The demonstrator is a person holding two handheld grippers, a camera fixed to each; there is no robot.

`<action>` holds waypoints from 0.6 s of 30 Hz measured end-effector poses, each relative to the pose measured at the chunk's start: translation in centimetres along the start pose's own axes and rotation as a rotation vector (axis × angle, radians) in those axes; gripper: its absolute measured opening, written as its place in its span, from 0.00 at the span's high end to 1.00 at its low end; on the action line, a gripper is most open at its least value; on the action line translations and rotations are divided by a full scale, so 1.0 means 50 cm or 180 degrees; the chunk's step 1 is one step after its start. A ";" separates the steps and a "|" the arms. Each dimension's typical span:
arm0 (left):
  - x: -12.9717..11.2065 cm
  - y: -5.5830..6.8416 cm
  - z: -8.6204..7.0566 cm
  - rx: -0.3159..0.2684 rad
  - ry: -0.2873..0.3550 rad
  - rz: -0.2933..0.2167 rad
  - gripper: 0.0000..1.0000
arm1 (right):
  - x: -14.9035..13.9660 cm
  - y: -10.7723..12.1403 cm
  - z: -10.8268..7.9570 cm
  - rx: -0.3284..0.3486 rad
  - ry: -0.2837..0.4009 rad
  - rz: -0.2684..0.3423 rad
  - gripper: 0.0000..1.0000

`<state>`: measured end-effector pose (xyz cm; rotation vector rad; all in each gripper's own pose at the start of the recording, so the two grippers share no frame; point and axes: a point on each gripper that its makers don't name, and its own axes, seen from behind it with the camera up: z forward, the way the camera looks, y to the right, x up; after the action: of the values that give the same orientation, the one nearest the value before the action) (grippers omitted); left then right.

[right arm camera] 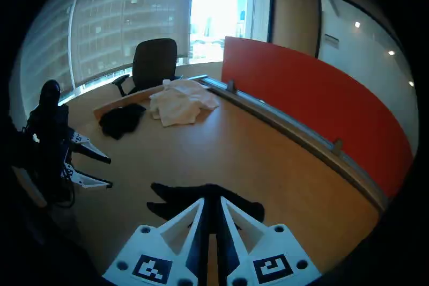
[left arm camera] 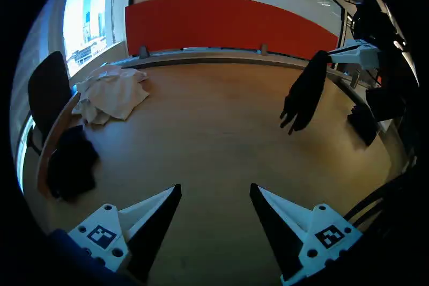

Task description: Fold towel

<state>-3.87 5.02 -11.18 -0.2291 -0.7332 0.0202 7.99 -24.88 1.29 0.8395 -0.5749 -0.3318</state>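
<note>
A black towel [left arm camera: 304,93] hangs limp above the wooden table [left arm camera: 214,125], pinched at its top corner by my right gripper [left arm camera: 328,56], which is shut on it. In the right gripper view the same black towel [right arm camera: 174,193] spreads out past the closed fingers of my right gripper [right arm camera: 212,201]. My left gripper [left arm camera: 214,189] is open and holds nothing, low over the near part of the table. It also appears as the left gripper [right arm camera: 110,173], off to the left, held by a person in dark clothes.
A crumpled white cloth pile [left arm camera: 110,93] lies at the table's far left, near a black cloth [left arm camera: 72,162] at the edge. Another dark cloth [left arm camera: 364,122] lies on the right. A red divider [left arm camera: 225,26] lines the far side, and a black chair [right arm camera: 153,63] stands by the window.
</note>
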 end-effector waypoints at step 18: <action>0.010 0.003 0.002 0.0006 0.0003 0.0064 0.05 | -0.044 0.106 -0.098 -0.0245 -0.0016 0.0148 0.95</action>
<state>-3.54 5.25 -10.80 -0.2347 -0.7298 0.0400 9.42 -17.52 2.02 0.7504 -0.5820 -0.3117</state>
